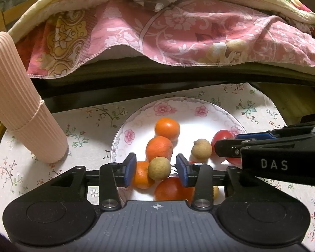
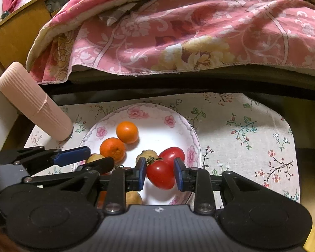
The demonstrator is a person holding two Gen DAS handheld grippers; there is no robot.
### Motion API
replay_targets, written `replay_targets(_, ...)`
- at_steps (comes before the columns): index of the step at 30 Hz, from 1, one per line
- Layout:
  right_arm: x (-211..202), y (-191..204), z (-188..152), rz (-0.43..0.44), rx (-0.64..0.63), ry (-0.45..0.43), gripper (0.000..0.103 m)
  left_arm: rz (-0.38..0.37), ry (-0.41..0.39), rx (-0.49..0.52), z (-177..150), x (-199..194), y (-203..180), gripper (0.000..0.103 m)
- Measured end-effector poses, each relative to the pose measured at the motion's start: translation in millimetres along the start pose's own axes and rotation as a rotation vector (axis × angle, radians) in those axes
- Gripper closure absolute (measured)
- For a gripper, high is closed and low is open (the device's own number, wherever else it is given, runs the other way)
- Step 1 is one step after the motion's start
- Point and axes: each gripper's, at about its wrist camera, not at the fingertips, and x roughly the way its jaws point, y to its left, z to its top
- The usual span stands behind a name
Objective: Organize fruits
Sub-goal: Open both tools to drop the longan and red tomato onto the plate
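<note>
Both hand-held grippers stand apart: left hand-held gripper [image 1: 156, 169] brackets a small tan round fruit [image 1: 158, 168], right hand-held gripper [image 2: 160, 173] brackets a glossy red tomato [image 2: 160, 174], seemingly untouched; soft, slippery skin suits a gentle mid-body grip.

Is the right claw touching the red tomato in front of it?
Cannot tell. In the right wrist view the right claw brackets the front tomato, its blue pads right at the skin, but neither contact nor gap shows plainly.

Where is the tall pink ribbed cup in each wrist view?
Left wrist: the pink ribbed cup stands at the far left on the floral cloth, left of the plate.
Right wrist: the cup is at upper left, leaning in the fisheye, beside the plate's far-left rim.
Shared landmark: the flowered plate of fruit.
</note>
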Motion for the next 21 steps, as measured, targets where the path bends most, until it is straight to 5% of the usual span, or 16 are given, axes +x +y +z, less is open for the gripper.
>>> replay_targets(21,-42.4,-1.8,-15.4,-0.016,0.040,-0.056,0.067,0.118,-0.075,0.000,-14.9,-45.4,-6.6,0.006)
